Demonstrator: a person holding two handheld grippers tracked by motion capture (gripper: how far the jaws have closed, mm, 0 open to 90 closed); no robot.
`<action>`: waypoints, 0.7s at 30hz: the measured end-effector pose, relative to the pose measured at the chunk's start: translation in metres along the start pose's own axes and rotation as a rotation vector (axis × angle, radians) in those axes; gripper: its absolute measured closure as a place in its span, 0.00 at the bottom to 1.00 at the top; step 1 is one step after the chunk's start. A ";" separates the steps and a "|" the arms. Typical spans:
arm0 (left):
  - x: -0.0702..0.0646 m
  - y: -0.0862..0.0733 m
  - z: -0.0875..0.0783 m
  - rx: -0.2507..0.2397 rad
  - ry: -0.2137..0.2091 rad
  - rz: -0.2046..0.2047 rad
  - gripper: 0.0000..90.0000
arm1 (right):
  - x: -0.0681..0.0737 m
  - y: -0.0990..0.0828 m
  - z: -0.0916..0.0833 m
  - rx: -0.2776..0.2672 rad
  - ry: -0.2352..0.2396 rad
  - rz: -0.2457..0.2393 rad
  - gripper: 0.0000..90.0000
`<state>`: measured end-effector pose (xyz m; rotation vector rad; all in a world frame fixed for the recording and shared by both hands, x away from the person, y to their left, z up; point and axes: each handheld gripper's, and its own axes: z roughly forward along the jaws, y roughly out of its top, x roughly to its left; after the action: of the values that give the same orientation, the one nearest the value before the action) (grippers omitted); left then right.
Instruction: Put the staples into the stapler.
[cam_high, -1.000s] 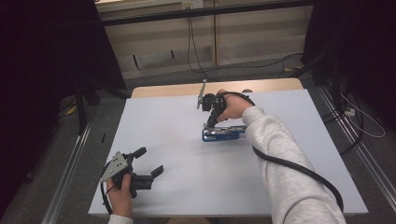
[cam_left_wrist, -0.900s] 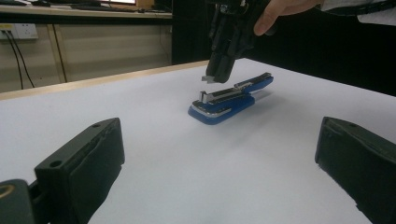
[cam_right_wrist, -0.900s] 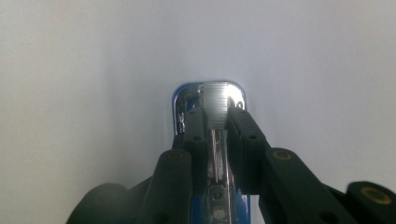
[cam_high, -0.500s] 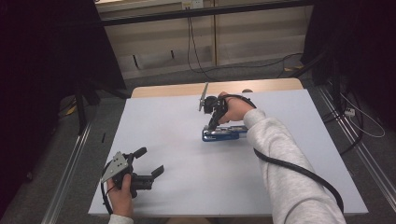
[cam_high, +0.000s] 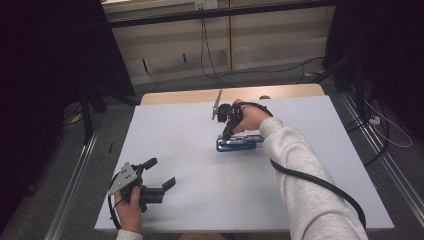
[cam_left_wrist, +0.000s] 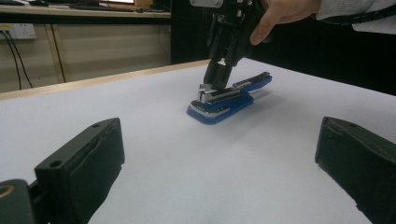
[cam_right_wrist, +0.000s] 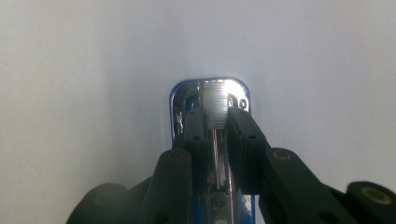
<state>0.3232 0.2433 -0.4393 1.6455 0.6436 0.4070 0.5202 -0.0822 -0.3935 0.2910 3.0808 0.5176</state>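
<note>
- High view, nearest the person: the left hand (cam_high: 129, 210) is holding the left gripper (cam_high: 159, 176) low over the near-left part of the white table (cam_high: 200, 200); its jaws are standing wide apart and gripping nothing; a grey three-cornered plate is sitting on top of it.
- Left gripper view: the two black jaws are rising from the bottom corners, well apart, with bare white table between them; beyond them the blue stapler (cam_left_wrist: 227, 97) is lying flat on the table, its metal front end pointing toward this camera.
- Farther out in the high view: a grey-sleeved right arm (cam_high: 300, 175) is reaching across the table, a black cable trailing along it; the right hand (cam_high: 250, 117) is tilting the right gripper (cam_high: 227, 134) down onto the stapler (cam_high: 239, 142), which is resting near the middle of the table, toward its far side, well apart from the left gripper.
- Right gripper view: the right gripper (cam_right_wrist: 217, 126) is pressing its jaws in from either side on the stapler's silver upper arm; the jaws are nearly closed on that narrow metal strip; the chrome front of the stapler (cam_right_wrist: 210, 100) is showing just past the fingertips, blue edging around it.
- Farthest back: the table's wooden far edge (cam_high: 280, 91) is showing past the white surface; cables are hanging down a pale wall behind.
</note>
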 end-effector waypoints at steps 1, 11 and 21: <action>0.000 0.000 0.000 -0.001 0.001 0.001 0.02 | 0.000 0.000 0.001 0.005 0.002 -0.002 0.87; 0.000 0.000 0.001 0.007 -0.004 0.003 0.02 | -0.001 -0.002 0.003 0.004 0.005 -0.016 0.87; 0.000 0.000 0.001 0.013 -0.007 -0.003 0.02 | 0.000 -0.001 0.004 -0.003 -0.001 -0.004 0.81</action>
<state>0.3234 0.2430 -0.4398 1.6571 0.6447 0.3957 0.5199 -0.0816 -0.3978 0.2852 3.0791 0.5215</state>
